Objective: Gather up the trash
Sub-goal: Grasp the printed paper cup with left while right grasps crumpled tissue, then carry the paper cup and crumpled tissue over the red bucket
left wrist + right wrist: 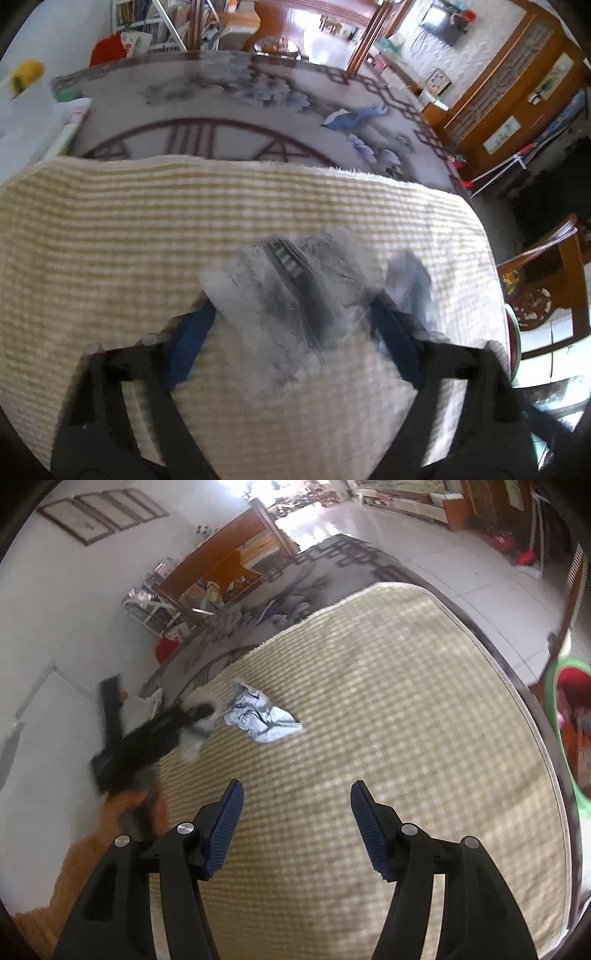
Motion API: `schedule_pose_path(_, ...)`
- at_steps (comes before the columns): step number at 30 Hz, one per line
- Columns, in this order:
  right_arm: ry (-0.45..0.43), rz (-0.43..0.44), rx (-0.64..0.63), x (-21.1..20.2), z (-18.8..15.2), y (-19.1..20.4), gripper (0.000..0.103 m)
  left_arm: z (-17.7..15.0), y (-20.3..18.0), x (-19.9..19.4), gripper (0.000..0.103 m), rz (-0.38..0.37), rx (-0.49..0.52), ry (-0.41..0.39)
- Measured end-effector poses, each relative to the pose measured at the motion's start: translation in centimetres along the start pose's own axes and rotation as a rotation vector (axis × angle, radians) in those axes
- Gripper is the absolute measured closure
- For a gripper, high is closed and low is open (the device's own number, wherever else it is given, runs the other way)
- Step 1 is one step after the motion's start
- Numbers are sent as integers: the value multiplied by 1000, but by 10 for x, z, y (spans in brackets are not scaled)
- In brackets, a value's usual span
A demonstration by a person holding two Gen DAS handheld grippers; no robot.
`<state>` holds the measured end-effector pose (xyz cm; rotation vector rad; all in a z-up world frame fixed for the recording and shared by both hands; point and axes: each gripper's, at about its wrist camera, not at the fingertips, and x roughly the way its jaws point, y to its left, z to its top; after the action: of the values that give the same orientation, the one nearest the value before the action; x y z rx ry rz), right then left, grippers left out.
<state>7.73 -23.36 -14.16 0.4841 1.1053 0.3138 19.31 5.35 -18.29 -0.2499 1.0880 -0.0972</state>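
A crumpled white and grey paper (284,291) lies on the yellow checked mat (147,229), between the blue pads of my left gripper (291,314). The jaws stand wide apart around it, not closed. A second crumpled scrap (410,280) sits just beyond the right pad. In the right wrist view my left gripper (195,720) is blurred over one scrap, beside another crumpled paper (258,716). My right gripper (297,805) is open and empty above the mat (388,701), nearer than the papers.
A patterned grey rug (221,96) lies under the mat. A green bin (565,716) with red contents stands at the right. Wooden furniture (517,96) lines the far wall. A white wall (55,627) is at the left.
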Motion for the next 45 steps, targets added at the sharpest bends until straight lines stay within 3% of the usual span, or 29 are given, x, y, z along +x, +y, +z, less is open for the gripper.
schedule_pose_path(5, 22, -54, -130, 49, 34, 25, 44, -42, 15, -32, 32, -12, -23, -15)
schedule_pose_path(10, 57, -53, -205, 96, 59, 49, 43, -76, 16, -50, 32, -8, -26, -16)
schedule_pose_path(17, 102, -101, -309, 143, 63, 79, 41, -91, 10, -60, 32, 18, 3, -32)
schedule_pose_path(19, 116, -124, -333, 149, 60, 81, 64, -92, 10, -64, 32, 19, 2, -39)
schedule_pose_path(20, 115, -138, -341, 149, 59, 82, 66, -92, 10, -65, 32, 20, 2, -43)
schedule_pose_path(22, 108, -127, -335, 144, 57, 81, 71, -92, 11, -68, 32, 22, 1, -50)
schedule_pose_path(34, 43, 0, -281, 53, 5, 68, 72, -93, -4, -87, 32, -3, 20, -94)
schedule_pose_path(45, -71, -42, -181, -16, -29, 26, 71, -100, -47, -104, 31, -60, 89, -128)
